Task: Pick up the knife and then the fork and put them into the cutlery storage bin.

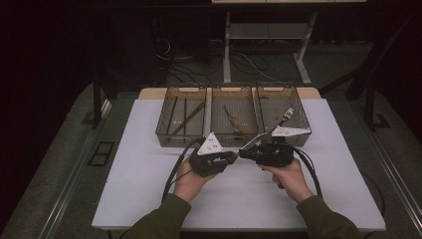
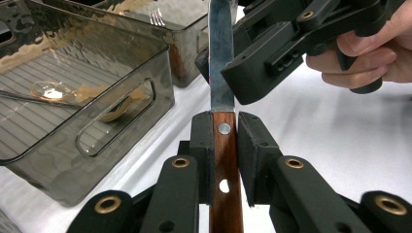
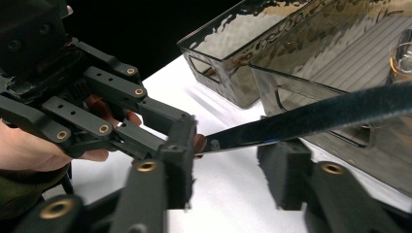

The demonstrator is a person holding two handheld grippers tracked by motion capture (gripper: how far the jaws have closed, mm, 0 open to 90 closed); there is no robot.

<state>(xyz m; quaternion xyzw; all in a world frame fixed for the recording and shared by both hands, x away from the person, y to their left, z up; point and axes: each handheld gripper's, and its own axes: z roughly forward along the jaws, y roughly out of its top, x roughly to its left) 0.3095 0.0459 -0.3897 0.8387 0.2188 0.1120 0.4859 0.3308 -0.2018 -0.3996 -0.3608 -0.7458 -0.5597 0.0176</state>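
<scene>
Handover step. Left gripper (image 2: 225, 160) pinches the wooden, riveted handle of a steel-bladed knife (image 2: 221, 63), blade pointing ahead of it. Right gripper (image 3: 226, 162) straddles the blade, pads apparently not yet pressing. Next, by my reading: right clamps fully before left lets go.

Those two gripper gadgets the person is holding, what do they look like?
Both the left gripper and the right gripper are matte black linkages with brass-coloured pivot pins and blocky black pads. Each carries a pale grey three-cornered plate on top and trails black cables. The person wears olive-green sleeves.
</scene>
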